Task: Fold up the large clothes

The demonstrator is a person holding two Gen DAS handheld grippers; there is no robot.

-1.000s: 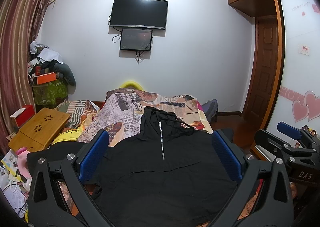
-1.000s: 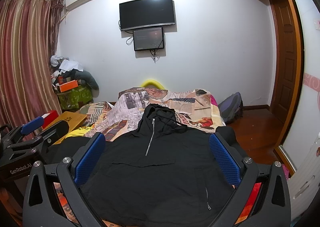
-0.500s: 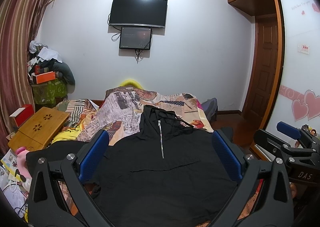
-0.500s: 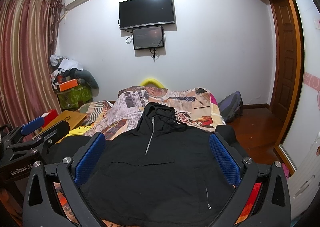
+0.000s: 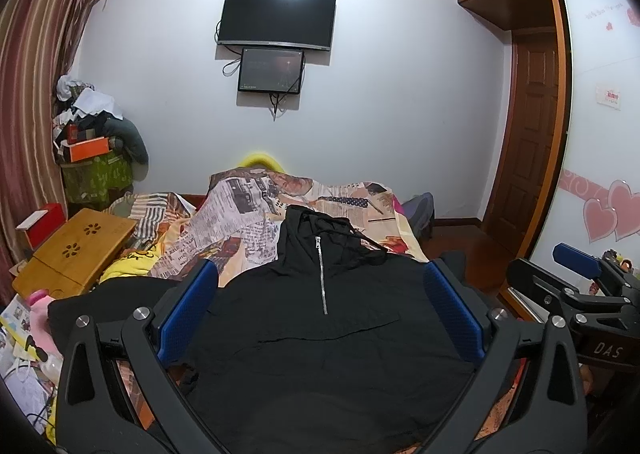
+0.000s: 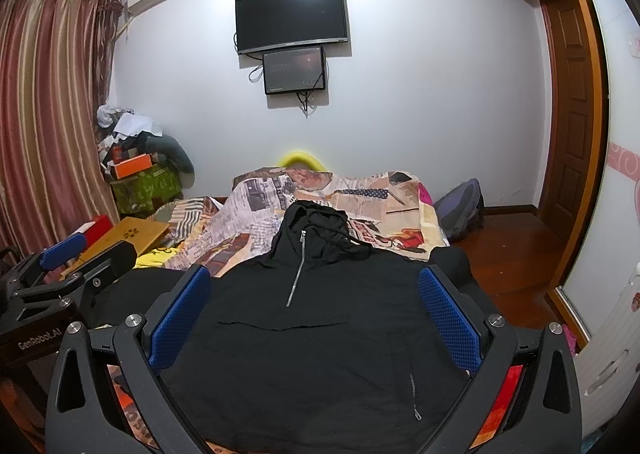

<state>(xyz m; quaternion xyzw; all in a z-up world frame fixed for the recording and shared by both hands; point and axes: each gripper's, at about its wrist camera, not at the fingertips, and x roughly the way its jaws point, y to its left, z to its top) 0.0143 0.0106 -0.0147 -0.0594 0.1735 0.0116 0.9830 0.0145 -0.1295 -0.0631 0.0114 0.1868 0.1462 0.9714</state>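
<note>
Black plastic left gripper [image 5: 320,306] showing blue textured pads, silver screws, black plastic right gripper [image 6: 314,304] wearing white "DAS" lettering

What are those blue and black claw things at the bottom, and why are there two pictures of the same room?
Each claw is a gripper that a person holds, one in each hand. A little camera sits on each, looking forward between its two fingers, so you get two pictures: one from the left gripper and one from the right gripper. Both are open and hold nothing. On the bed lies a black hoodie, spread flat with its zipper facing up, ready to be folded. A television hangs on the wall.
</note>
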